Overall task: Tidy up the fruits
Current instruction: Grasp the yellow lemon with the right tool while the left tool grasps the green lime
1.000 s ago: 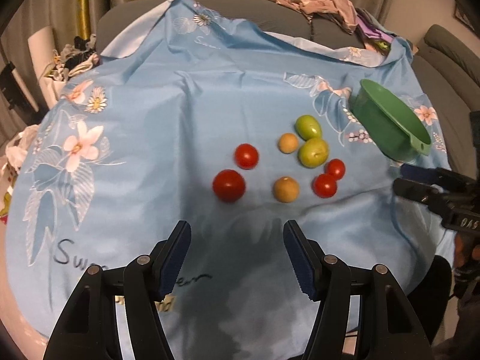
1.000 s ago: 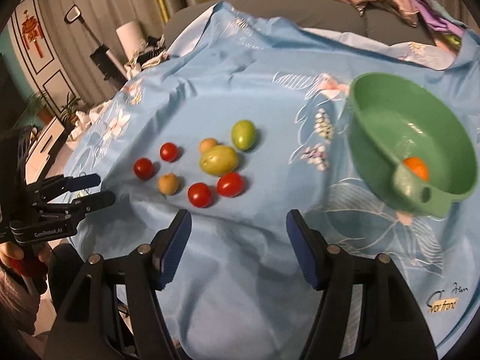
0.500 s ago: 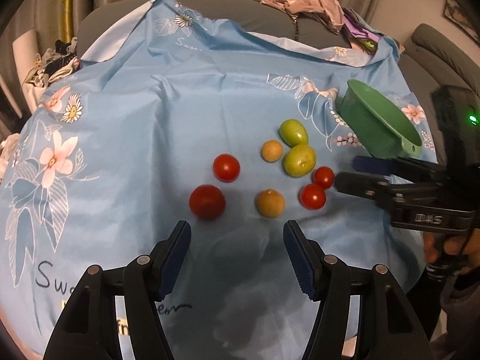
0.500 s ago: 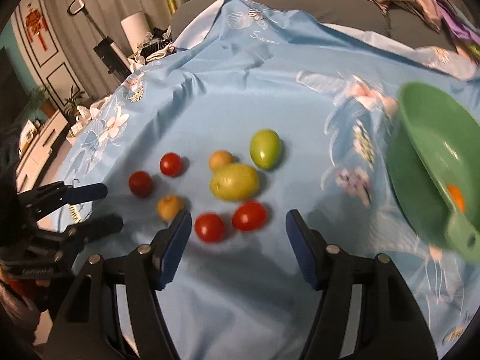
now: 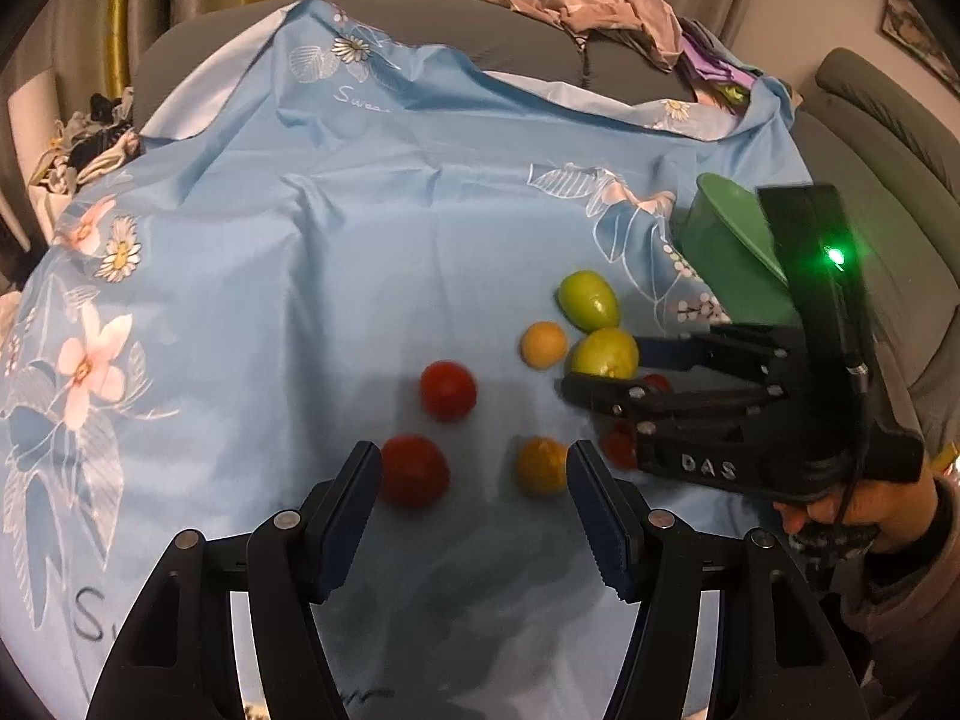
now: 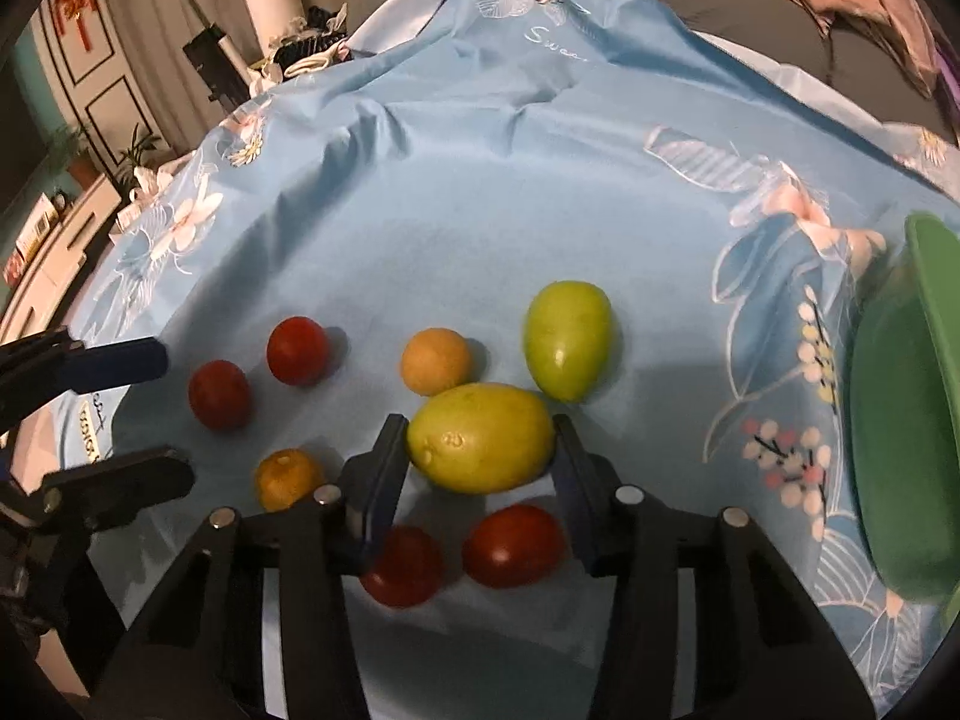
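Several small fruits lie on the blue flowered cloth (image 6: 480,192). My right gripper (image 6: 477,462) is open, its jaws on either side of a yellow-green fruit (image 6: 480,437), close to it. A second green fruit (image 6: 568,347), an orange one (image 6: 435,360), another orange one (image 6: 287,478) and red tomatoes (image 6: 297,350) (image 6: 513,545) lie around it. My left gripper (image 5: 474,510) is open and empty, just short of a red tomato (image 5: 413,469) and an orange fruit (image 5: 540,465). The green bowl (image 6: 900,438) stands at the right.
Clothes (image 5: 624,6) are piled on the grey sofa behind the cloth. A cushion (image 5: 888,120) lies at the far right. In the left wrist view the right gripper (image 5: 600,369) reaches in from the right, partly hiding the bowl (image 5: 732,252).
My right gripper has moved left and forward over the fruits, and its jaws now flank the yellow-green fruit. My left gripper has moved closer to the near tomato. Both stay open.
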Tool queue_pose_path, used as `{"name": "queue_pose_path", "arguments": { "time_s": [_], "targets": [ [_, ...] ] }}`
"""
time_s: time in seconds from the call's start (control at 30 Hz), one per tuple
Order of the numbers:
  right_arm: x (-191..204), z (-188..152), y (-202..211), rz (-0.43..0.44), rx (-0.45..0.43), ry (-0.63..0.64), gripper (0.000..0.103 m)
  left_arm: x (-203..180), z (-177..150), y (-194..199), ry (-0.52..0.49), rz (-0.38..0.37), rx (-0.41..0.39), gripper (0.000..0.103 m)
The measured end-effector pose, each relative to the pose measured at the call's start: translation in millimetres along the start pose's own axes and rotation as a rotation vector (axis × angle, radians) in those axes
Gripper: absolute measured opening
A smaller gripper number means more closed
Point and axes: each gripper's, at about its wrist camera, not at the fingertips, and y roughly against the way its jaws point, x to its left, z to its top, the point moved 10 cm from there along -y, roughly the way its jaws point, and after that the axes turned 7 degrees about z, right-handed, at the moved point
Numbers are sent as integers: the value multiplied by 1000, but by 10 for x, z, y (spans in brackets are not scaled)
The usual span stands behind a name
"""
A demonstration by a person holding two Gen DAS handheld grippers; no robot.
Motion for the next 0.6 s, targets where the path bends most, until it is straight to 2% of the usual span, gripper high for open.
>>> {"name": "queue_pose_path", "arguments": {
  "time_s": [0.1,0.33,0.6],
  "targets": [
    [-84,-47,156,32,-35,-43,47,-114,123,-50,-2,-30,1,64],
    [-474,-162,648,8,-135,-128,47,-541,502,-331,-39,-66,-5,64],
    [-529,-238,751,48,-165,-142,48,-817,648,-855,-65,-33,75,63]
  ]
}}
